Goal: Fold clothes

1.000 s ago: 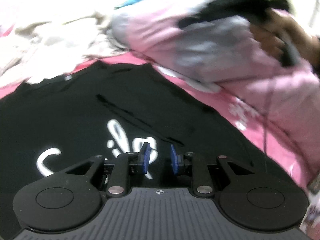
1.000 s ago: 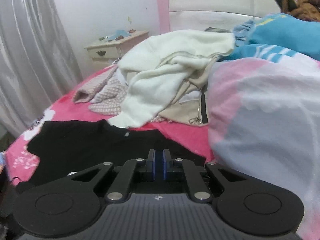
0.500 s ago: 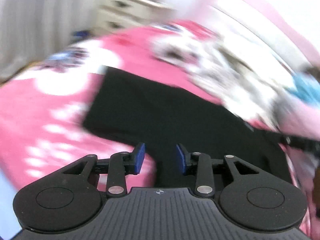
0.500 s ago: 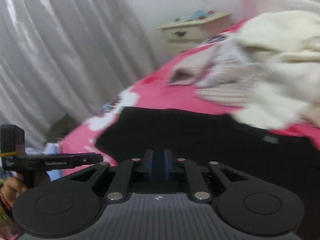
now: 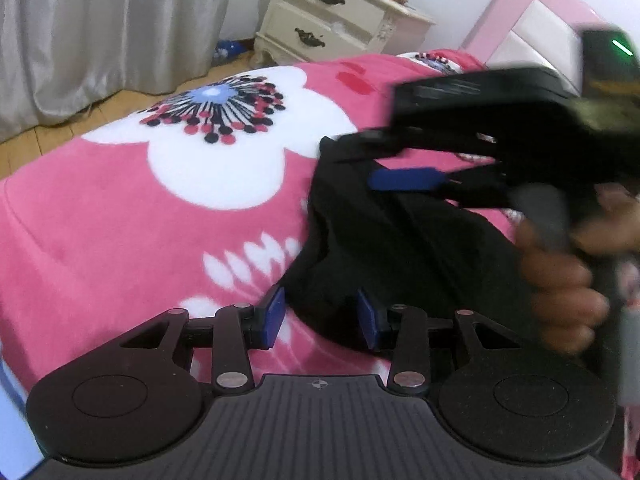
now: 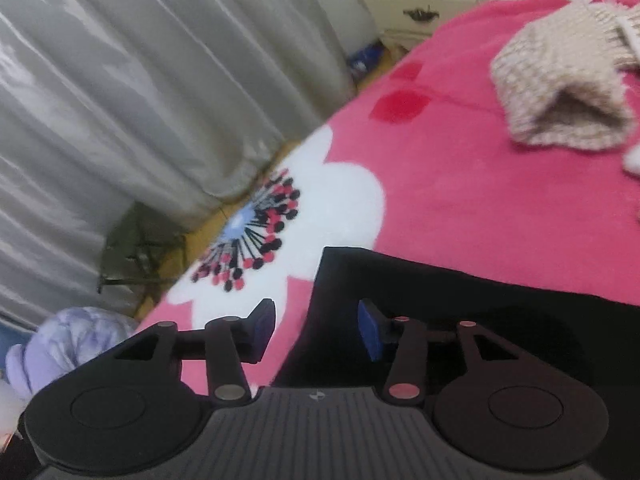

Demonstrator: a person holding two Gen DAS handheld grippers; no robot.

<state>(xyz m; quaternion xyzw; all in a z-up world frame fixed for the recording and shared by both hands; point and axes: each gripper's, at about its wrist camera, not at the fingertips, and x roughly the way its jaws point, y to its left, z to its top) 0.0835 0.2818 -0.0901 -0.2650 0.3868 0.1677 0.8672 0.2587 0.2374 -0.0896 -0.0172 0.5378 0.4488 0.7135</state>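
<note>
both pairs of jaws stand spread and grip nothing. in the left wrist view the left gripper [image 5: 320, 316] sits low in the frame with the hem of the black garment [image 5: 400, 248] bunched between its blue pads. the right gripper [image 5: 404, 179] crosses the upper right, blurred, its far side cut off and the person's hand [image 5: 560, 276] smeared behind it. in the right wrist view the right gripper [image 6: 316, 330] straddles a corner edge of the black garment [image 6: 460, 312], which lies flat on the pink floral blanket [image 6: 440, 184]. a beige checked garment [image 6: 560, 80] lies in the upper right, partly cropped.
</note>
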